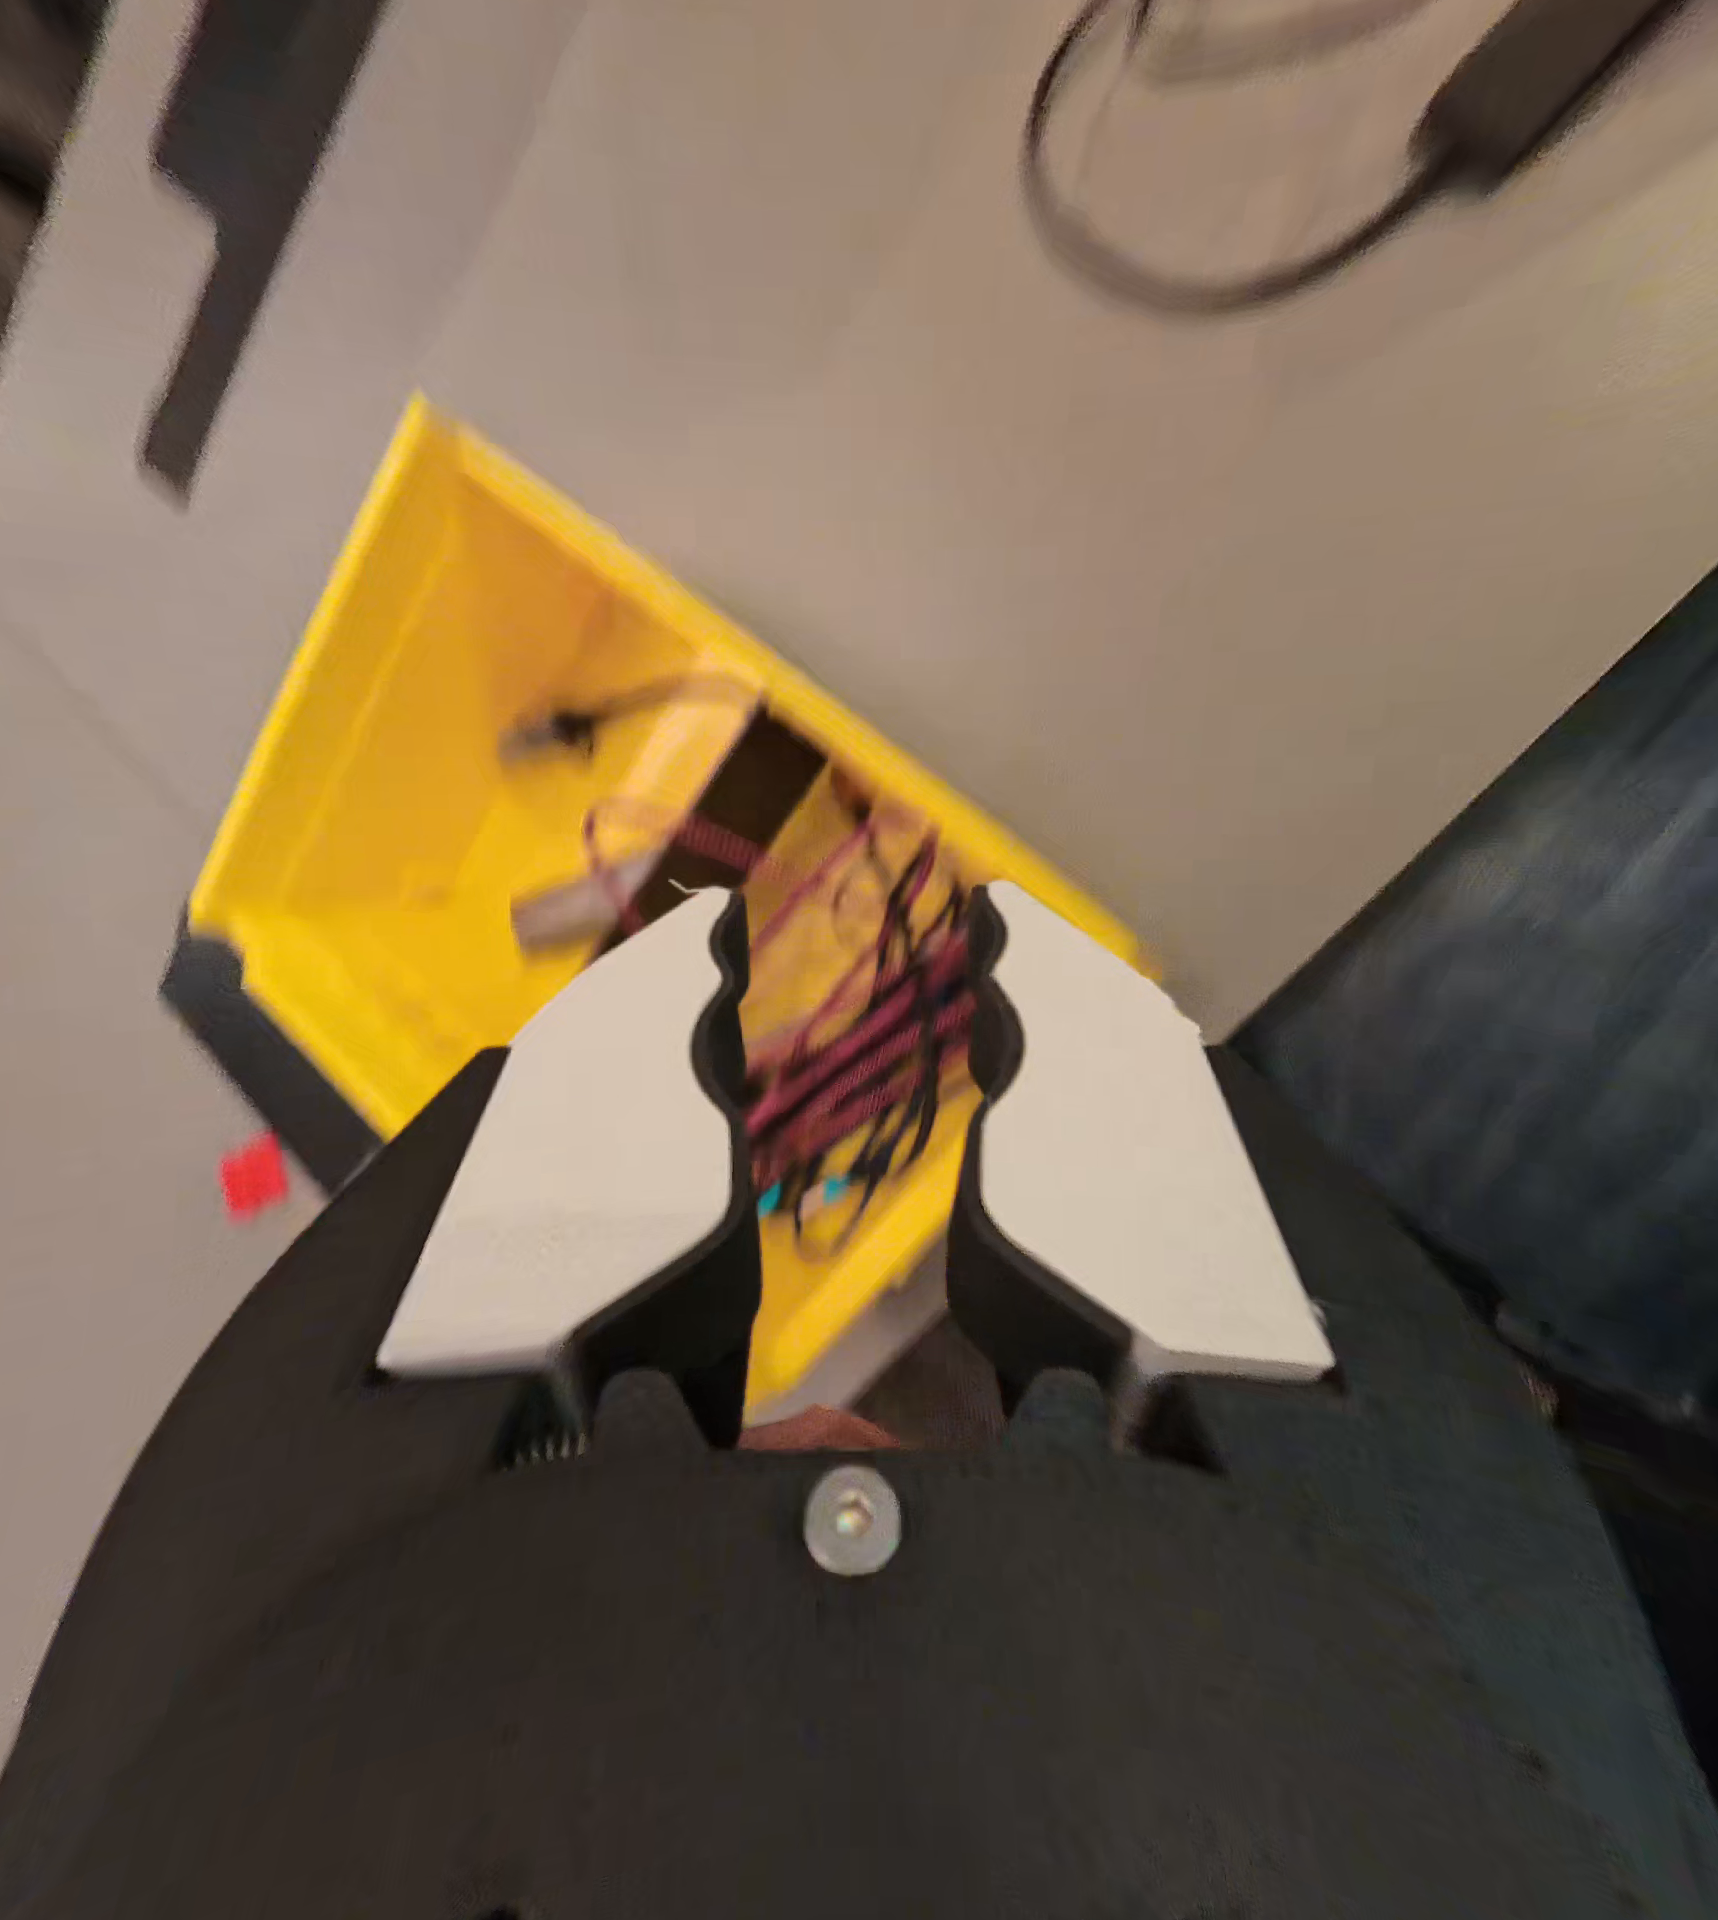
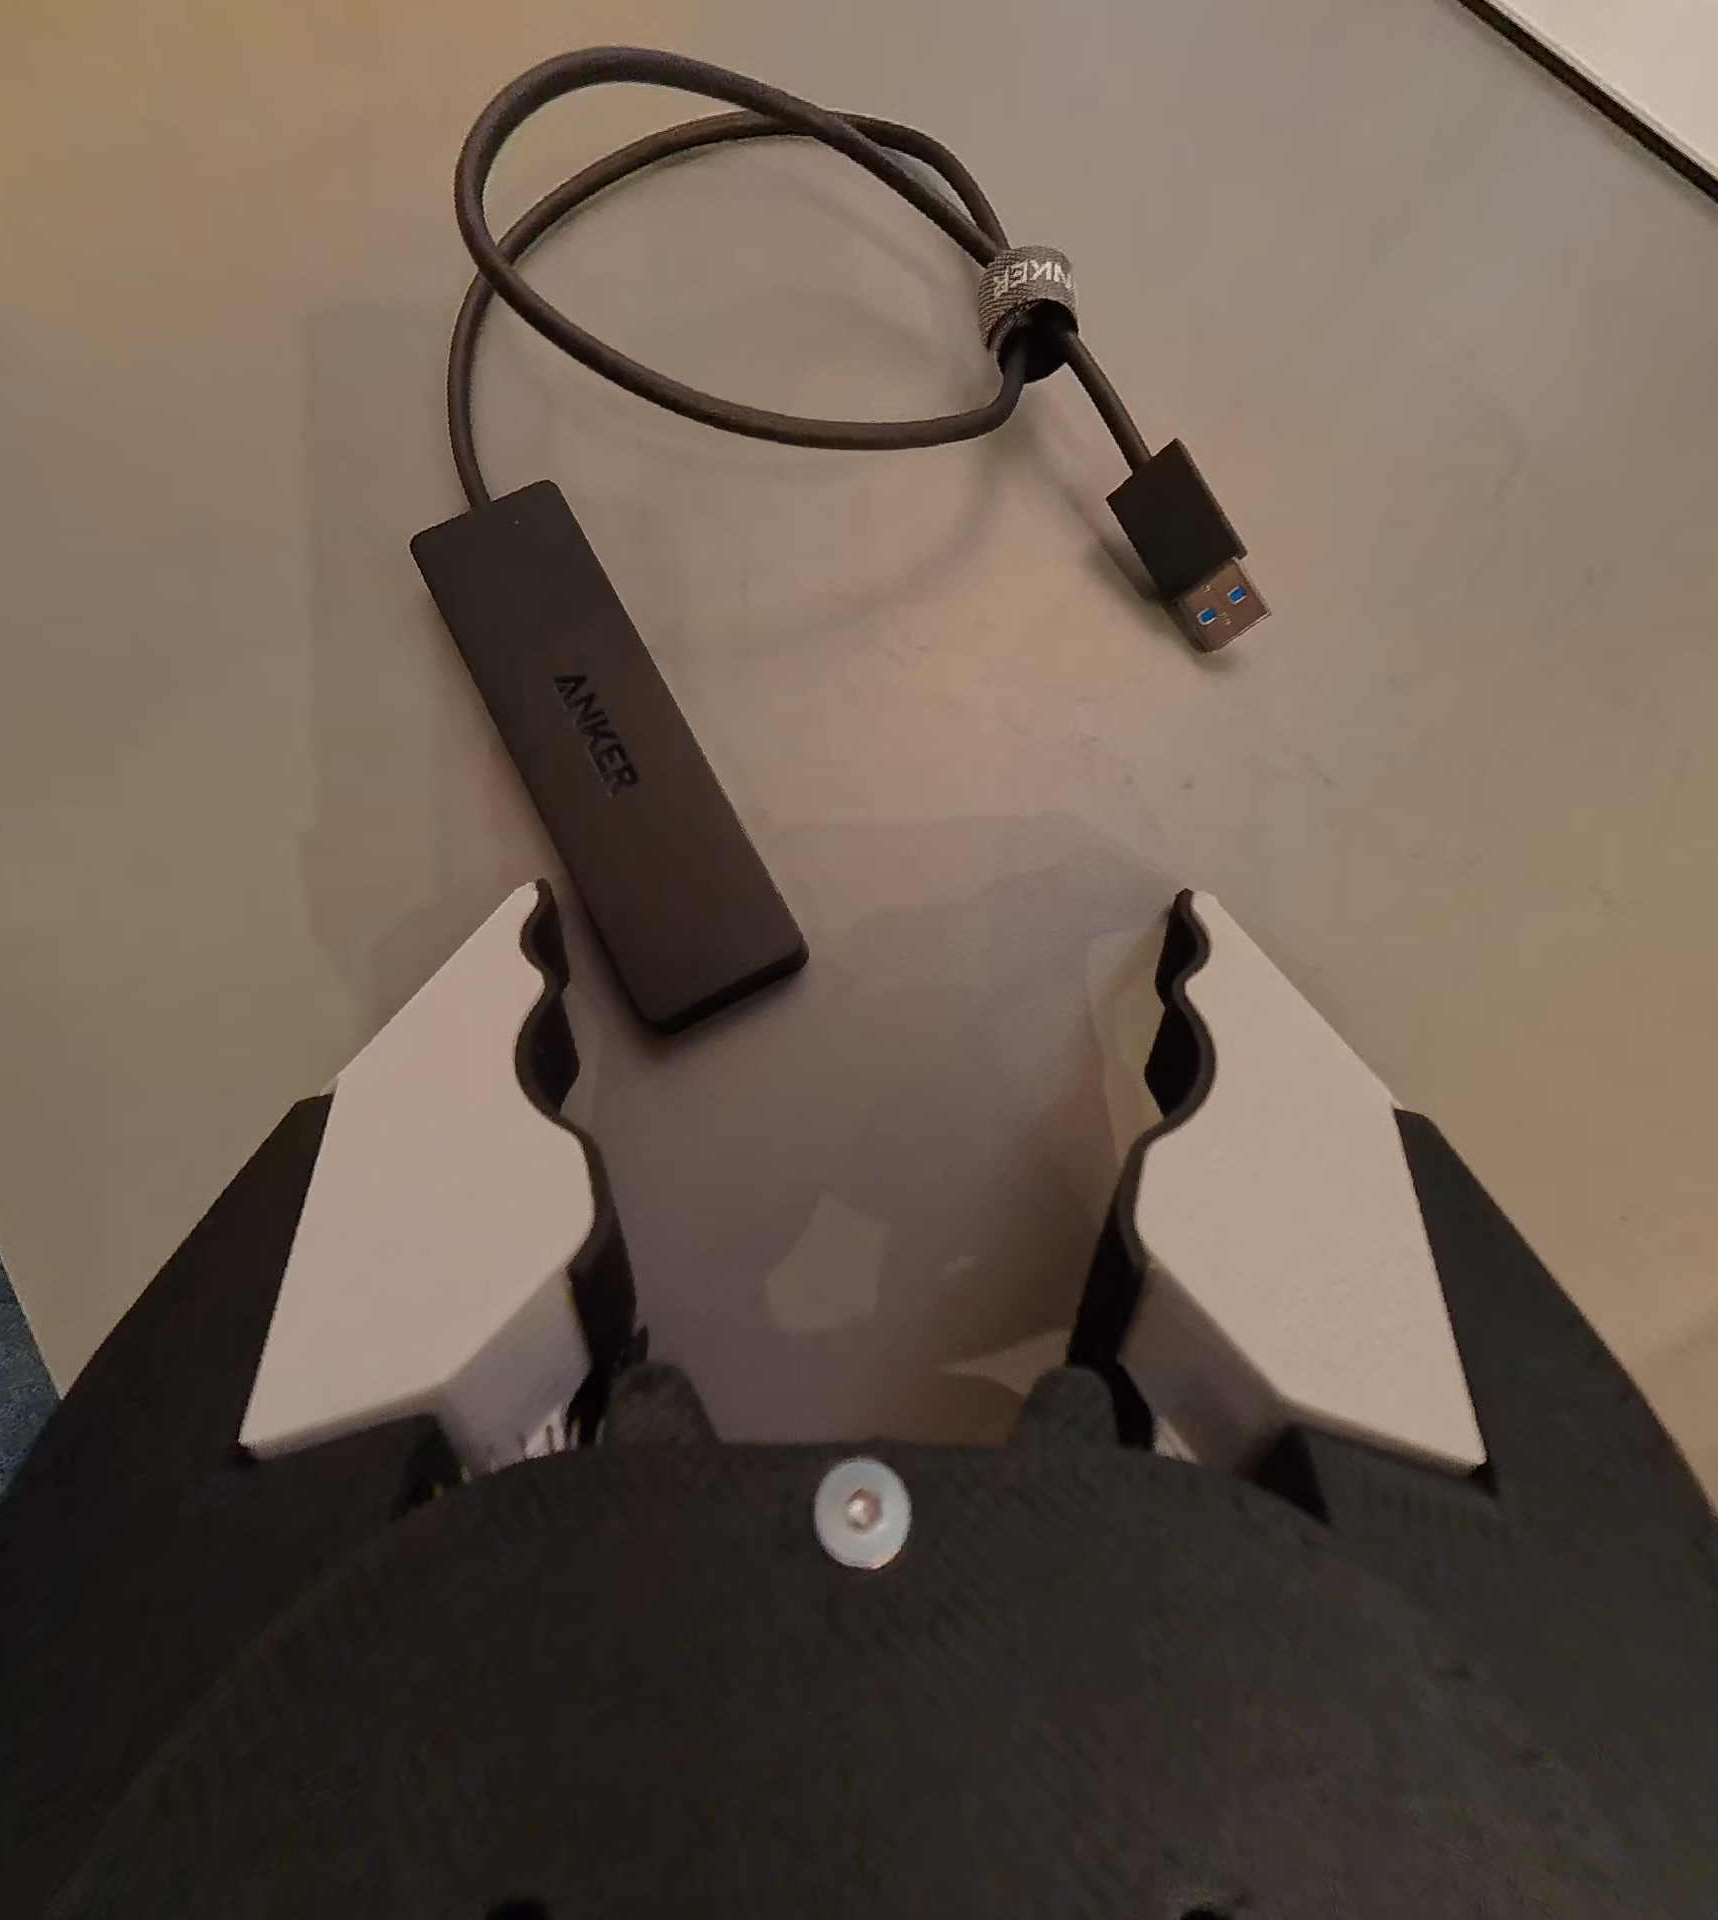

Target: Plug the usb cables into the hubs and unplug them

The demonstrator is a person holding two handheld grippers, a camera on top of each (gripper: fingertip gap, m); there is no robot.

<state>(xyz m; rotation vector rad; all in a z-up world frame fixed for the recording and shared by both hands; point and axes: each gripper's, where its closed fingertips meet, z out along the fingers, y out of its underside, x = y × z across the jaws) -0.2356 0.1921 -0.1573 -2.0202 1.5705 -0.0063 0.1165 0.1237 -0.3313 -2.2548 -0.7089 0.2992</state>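
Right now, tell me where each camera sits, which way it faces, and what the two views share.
Left wrist view: mounted on the left hand-held gripper, tilted down at a yellow bin of cables on the table; its own two fingers show, narrowly open.
Right wrist view: mounted on the right hand-held gripper, looking down at a hub with its plug unconnected; its fingers are wide open.
Shared: the table, and probably the hub, blurred at top right in the left view.

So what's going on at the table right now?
Neither gripper holds anything. The right gripper is open just above the black USB hub, which lies flat on the table with its own cable looped and nothing plugged in. The left gripper, partly open, points into the yellow bin of tangled cables.
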